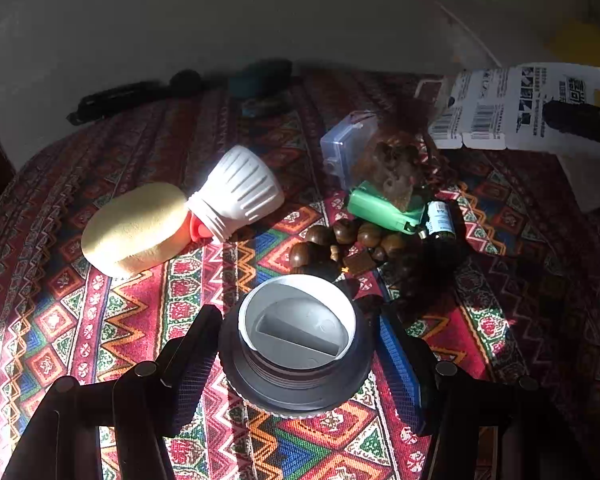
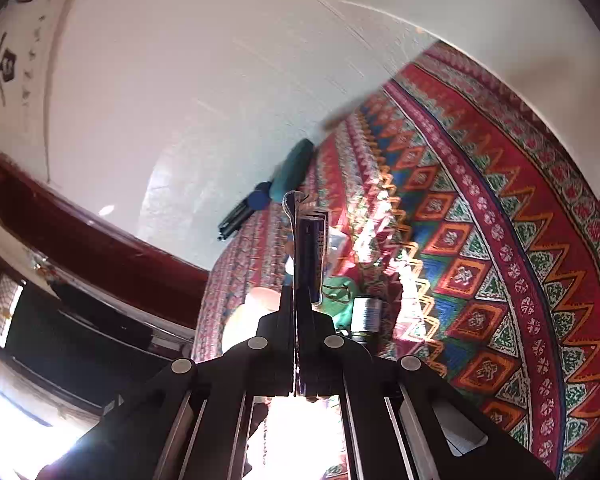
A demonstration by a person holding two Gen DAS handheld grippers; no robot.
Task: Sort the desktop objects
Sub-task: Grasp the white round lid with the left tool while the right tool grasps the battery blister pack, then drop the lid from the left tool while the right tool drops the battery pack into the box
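In the left wrist view my left gripper is shut on a round grey-and-black lid, one finger on each side, low over the patterned tablecloth. At the far right a white barcode card pack is held up by my right gripper. The right wrist view shows that gripper shut on the card pack, seen edge-on with a dark battery on it. Ahead of the lid lie a wooden bead bracelet, a green case and a small dark bottle.
A yellow sponge and a white ribbed cap-shaped object lie at left. A clear plastic box and a brown lump sit behind the green case. A teal case and a long black object lie along the wall.
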